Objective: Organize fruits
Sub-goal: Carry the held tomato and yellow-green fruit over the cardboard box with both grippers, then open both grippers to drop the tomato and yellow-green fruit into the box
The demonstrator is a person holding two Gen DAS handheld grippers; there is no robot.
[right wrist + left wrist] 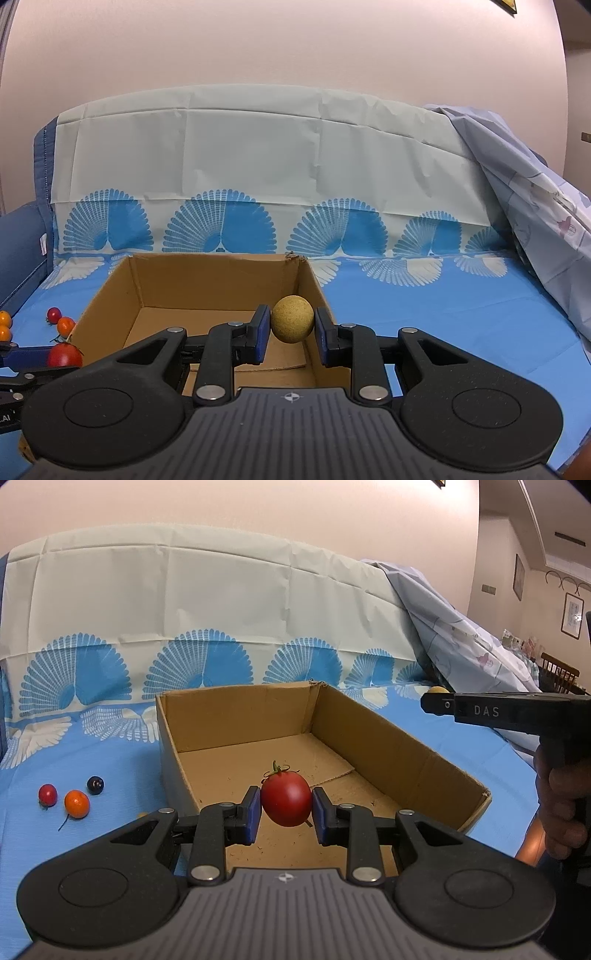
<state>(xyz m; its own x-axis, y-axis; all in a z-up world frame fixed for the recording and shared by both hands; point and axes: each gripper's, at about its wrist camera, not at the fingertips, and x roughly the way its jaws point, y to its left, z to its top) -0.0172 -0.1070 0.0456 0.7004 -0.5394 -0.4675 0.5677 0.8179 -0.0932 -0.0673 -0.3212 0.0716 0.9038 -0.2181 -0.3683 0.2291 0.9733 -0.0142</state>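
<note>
Pinched between the left gripper's (286,810) pads, a red tomato (286,799) is held over the cardboard box (388,738); a yellow ball (292,319) is clamped by the right gripper (291,334) above the box's right wall.

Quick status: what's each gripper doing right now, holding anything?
Left gripper: shut on the red tomato, over the cardboard box.
Right gripper: shut on the yellow ball, over the same box.

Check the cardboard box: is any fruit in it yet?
Empty as far as visible. The cardboard box shows bare floor; the red tomato and yellow ball sit gripped in the tongs above it.
</note>
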